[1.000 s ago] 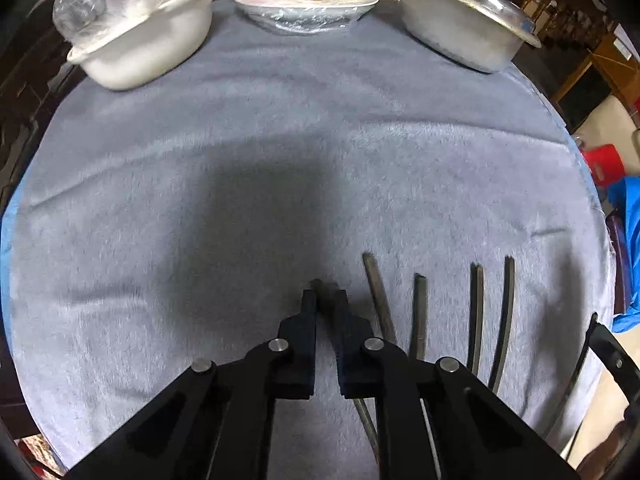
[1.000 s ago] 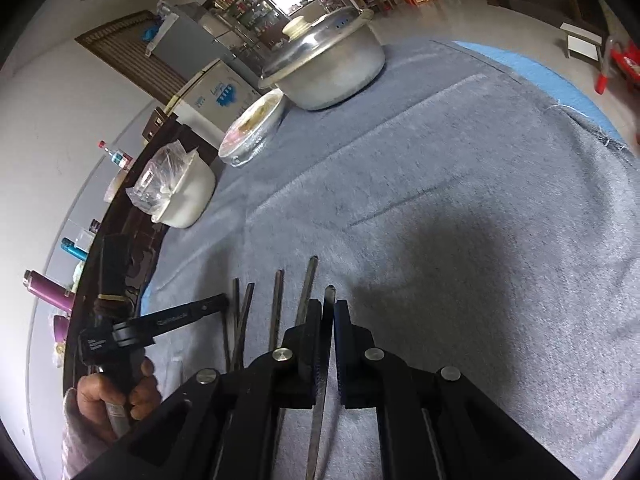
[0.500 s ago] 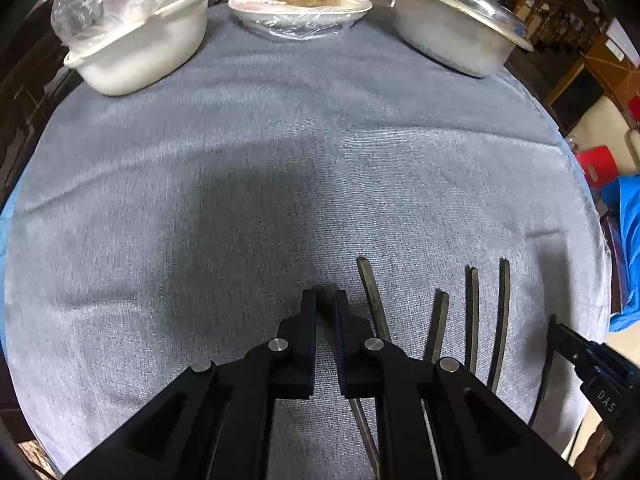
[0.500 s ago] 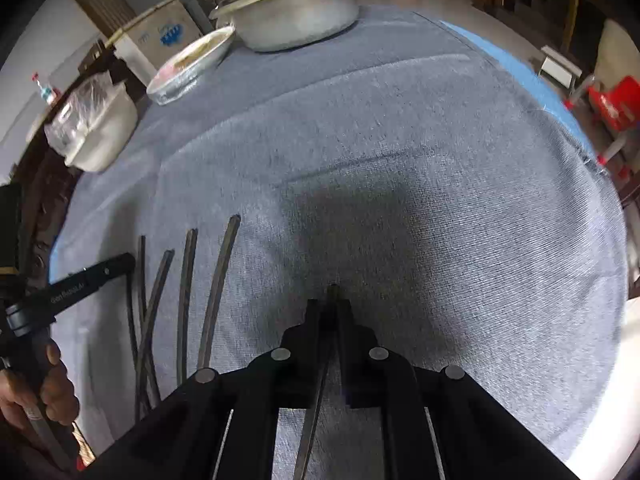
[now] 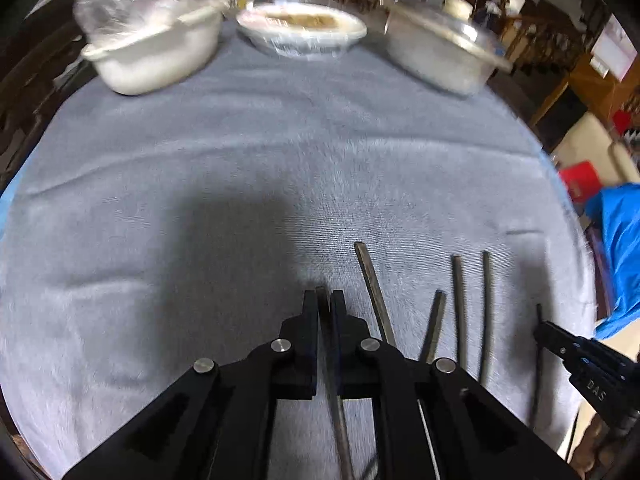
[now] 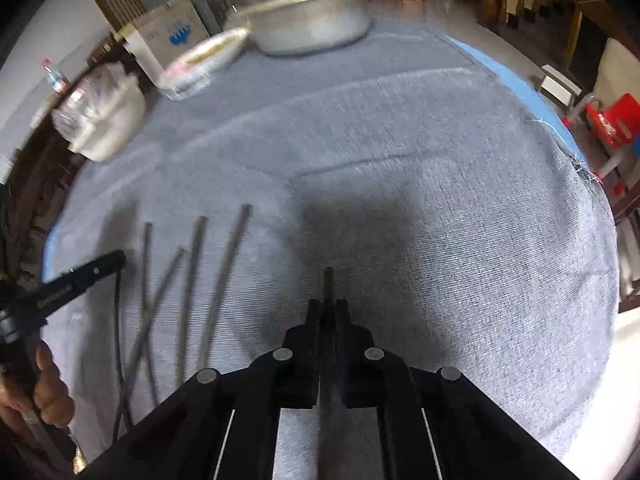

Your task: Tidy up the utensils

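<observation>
Several dark chopsticks [image 5: 459,308] lie side by side on the grey tablecloth [image 5: 240,160], right of my left gripper [image 5: 320,300]. They also show in the right wrist view [image 6: 224,280], left of my right gripper [image 6: 329,304]. My left gripper is shut on one chopstick [image 5: 334,392] that runs back between its fingers. My right gripper is shut on another chopstick [image 6: 329,280] whose tip sticks out ahead. Each gripper shows at the edge of the other's view: the right one [image 5: 568,348] and the left one [image 6: 76,280].
At the far side of the round table stand a white pot under plastic wrap [image 5: 156,52], a wrapped dish of food [image 5: 300,28] and a lidded metal pot [image 5: 440,52]. A red stool [image 6: 612,120] and wooden furniture stand beyond the table's right edge.
My right gripper has swung away to the right with its chopstick, off the row. My left gripper still holds its chopstick and has tilted up slightly.
</observation>
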`<state>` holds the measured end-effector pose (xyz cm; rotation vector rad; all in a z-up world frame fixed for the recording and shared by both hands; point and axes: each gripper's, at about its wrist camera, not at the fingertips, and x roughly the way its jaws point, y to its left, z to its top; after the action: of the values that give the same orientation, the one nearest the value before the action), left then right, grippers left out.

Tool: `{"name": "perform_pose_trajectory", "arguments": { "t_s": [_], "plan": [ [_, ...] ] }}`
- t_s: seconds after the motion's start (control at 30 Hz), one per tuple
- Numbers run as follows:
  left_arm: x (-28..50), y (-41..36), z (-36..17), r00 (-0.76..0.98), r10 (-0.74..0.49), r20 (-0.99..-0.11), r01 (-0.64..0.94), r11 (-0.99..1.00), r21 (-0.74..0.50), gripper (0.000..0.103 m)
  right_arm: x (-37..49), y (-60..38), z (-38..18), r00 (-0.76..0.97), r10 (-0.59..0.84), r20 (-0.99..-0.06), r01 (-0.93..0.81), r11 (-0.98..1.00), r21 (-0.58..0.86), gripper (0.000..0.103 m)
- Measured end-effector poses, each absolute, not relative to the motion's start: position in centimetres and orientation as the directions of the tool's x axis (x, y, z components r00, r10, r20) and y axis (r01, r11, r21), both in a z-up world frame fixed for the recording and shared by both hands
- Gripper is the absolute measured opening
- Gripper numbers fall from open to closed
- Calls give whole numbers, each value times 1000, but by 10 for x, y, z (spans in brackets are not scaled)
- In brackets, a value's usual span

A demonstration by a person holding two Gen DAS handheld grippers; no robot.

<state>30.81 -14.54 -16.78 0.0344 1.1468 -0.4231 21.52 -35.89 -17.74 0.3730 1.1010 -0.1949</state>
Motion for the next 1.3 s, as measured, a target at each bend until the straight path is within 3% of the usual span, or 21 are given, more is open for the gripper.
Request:
{"name": "perform_pose_trajectory", "arguments": {
  "t_s": [0.3, 0.57, 0.77, 1.07, 1.3],
  "plan": [
    [240, -87, -83, 552, -368, -748, 319, 922, -218, 5, 140, -341, -110, 687, 6, -726, 257, 933, 251, 7],
    [150, -42, -16, 742, -361, -565, 303, 932, -199, 5, 66, -316, -55, 862, -37, -506, 212, 932, 294, 7],
    [82, -19, 10, 833, -340, -436, 276, 939, -204, 5, 15, -296, -29, 929, -89, -358, 208, 928, 308, 7],
    [40, -12, 36, 861, -365, -354, 311, 929, -203, 5, -23, -276, -1, 969, -136, -208, 195, 934, 299, 7],
    [8, -2, 75, 897, -378, -230, 331, 918, -217, 5, -57, -255, 31, 986, -165, -38, 169, 942, 291, 7]
  ]
}}
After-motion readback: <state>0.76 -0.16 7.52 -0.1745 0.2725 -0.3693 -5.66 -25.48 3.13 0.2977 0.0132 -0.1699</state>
